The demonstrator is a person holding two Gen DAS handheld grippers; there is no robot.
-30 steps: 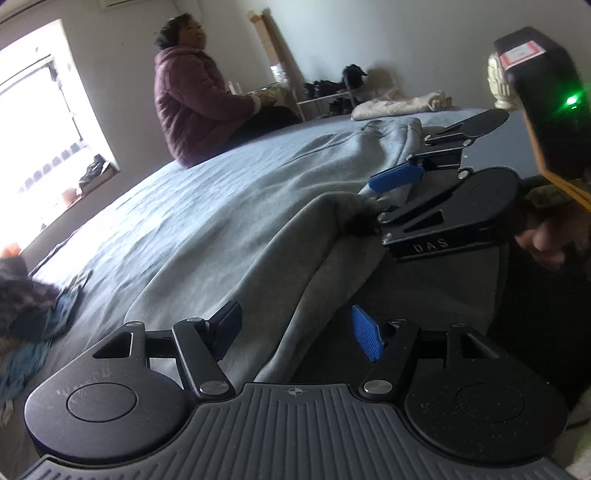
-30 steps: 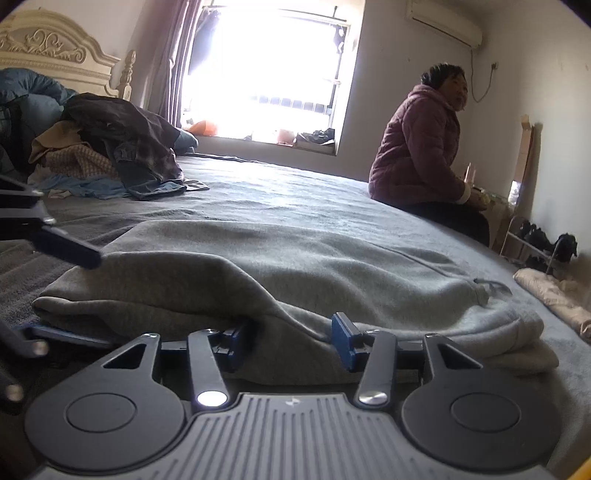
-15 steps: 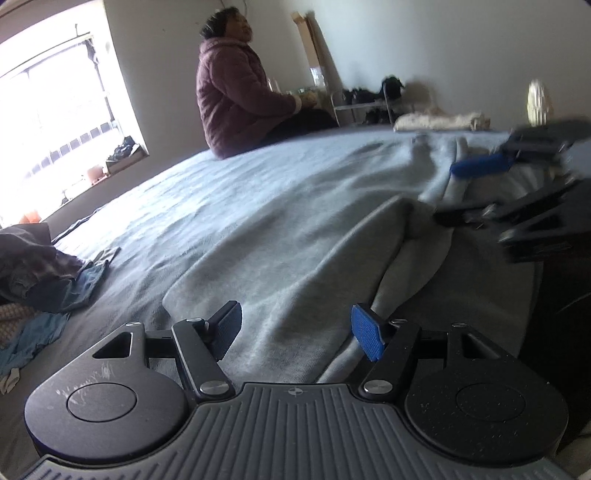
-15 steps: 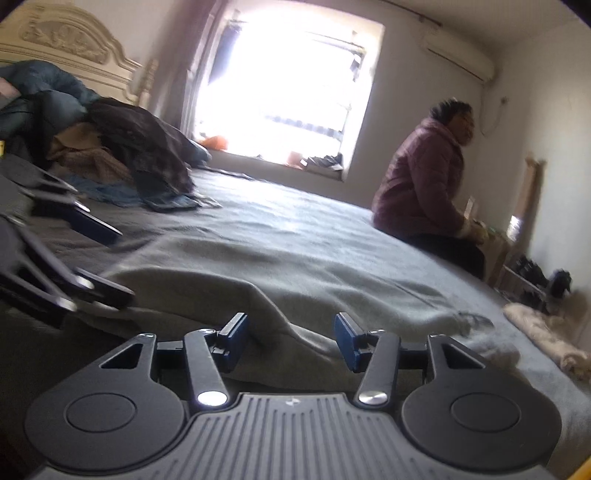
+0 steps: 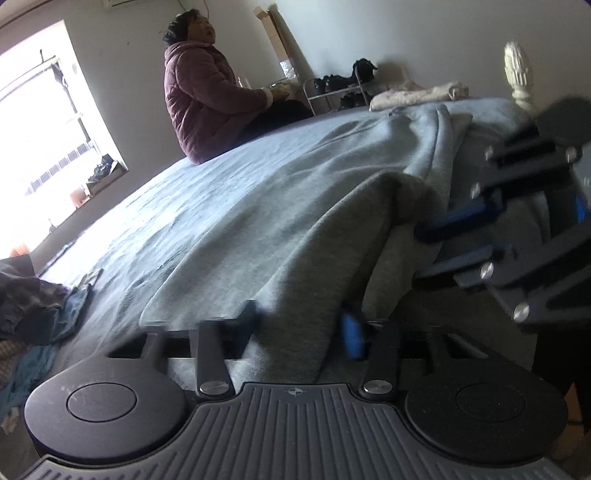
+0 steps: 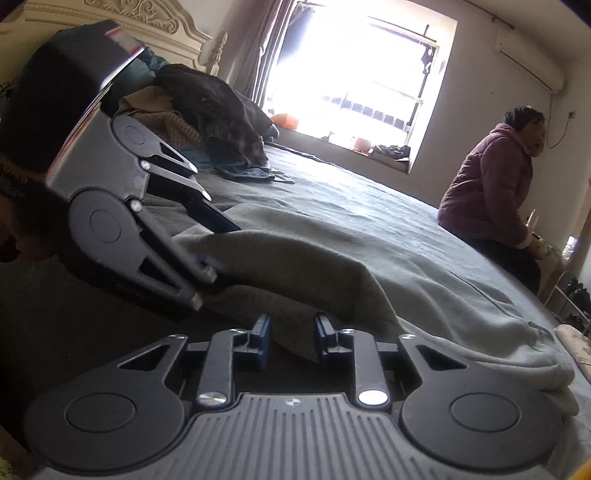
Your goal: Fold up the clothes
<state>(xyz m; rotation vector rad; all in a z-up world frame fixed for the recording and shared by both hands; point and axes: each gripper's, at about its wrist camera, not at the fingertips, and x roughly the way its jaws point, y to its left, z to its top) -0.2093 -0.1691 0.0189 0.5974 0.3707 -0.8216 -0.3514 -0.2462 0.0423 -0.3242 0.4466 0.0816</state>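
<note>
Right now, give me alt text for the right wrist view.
The right gripper has its jaws around a raised fold of the gray garment on the bed; the left gripper clamps the same edge alongside.

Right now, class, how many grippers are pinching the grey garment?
2. The left gripper pinches a raised fold of the grey garment; the right gripper pinches its edge alongside.

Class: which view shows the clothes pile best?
The right wrist view: the clothes pile sits whole, heaped beside the headboard. The left wrist view catches only its edge, cut off at the frame's left.
</note>
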